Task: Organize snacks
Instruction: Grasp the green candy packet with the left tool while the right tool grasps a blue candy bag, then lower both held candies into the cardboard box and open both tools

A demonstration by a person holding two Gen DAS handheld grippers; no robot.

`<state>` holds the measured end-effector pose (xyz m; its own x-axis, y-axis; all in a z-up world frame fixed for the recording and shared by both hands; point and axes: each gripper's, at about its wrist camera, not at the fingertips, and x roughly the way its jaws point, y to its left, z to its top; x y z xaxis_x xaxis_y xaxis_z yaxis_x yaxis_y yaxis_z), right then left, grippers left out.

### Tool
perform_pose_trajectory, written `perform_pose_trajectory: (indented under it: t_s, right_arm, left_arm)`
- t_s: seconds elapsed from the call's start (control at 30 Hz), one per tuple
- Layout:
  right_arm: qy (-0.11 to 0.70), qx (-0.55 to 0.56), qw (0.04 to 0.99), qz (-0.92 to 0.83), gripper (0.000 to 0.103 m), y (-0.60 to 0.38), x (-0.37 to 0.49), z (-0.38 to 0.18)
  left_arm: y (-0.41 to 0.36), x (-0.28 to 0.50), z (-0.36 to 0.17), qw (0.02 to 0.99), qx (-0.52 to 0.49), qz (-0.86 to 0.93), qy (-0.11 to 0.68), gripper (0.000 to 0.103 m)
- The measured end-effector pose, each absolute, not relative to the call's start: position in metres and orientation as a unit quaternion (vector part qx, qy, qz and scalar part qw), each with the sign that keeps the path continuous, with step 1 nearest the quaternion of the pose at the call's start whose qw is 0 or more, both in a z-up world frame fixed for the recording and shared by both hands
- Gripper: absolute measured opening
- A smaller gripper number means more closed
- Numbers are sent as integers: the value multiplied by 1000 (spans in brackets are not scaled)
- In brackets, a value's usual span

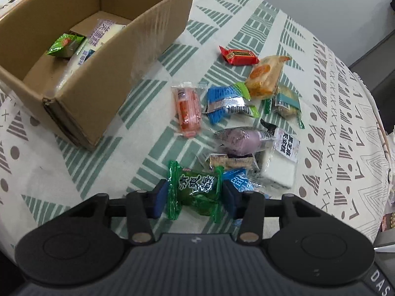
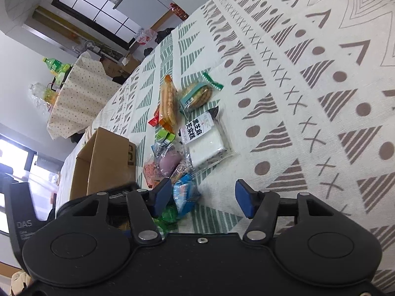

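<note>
Green candy (image 1: 195, 192) is sitting between the left gripper (image 1: 195, 197) jaws, which are pressing its crinkly wrapper at the middle, near the desk edge closest to the camera. Judging by looks, it is light, soft-wrapped and slippery, so gripping the firm centre, not the twisted ends, seems best. Right gripper (image 2: 203, 198) jaws are standing open over bare cloth beside a blue packet (image 2: 184, 194); the box (image 1: 98, 56) is waiting.
</note>
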<state>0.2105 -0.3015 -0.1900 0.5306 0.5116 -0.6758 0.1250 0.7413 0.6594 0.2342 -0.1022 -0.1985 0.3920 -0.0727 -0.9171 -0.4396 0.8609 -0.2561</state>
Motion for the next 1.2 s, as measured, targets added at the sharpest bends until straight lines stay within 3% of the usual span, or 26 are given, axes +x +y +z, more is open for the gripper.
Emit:
perform_pose_trajectory:
  t_s: [0.03, 0.13, 0.23, 0.57, 0.67, 0.8, 1.2]
  right_arm:
    - [471, 340, 805, 121, 56, -299, 212, -191]
    - [480, 349, 796, 123, 50, -293, 215, -198]
    - [485, 357, 788, 123, 44, -288, 218, -204]
    - [491, 345, 789, 128, 41, -262, 227, -208]
    - [499, 330, 793, 116, 27, -256, 228, -211]
    - [486, 318, 807, 110, 23, -253, 222, -201]
    - [424, 310, 846, 91, 21, -254, 202, -145]
  left_arm:
    - [-102, 233, -198, 803, -237, 112, 536, 37]
    - [-98, 233, -195, 802, -245, 107, 535, 35]
    - [-93, 230, -192, 802, -253, 104, 530, 34]
    - [-71, 226, -169, 806, -281, 82, 515, 34]
    - [-68, 224, -161, 812, -281, 75, 506, 34]
    - [-66, 222, -150, 819, -276, 61, 499, 34]
    - [-58, 219, -110, 848, -248, 35, 466, 34]
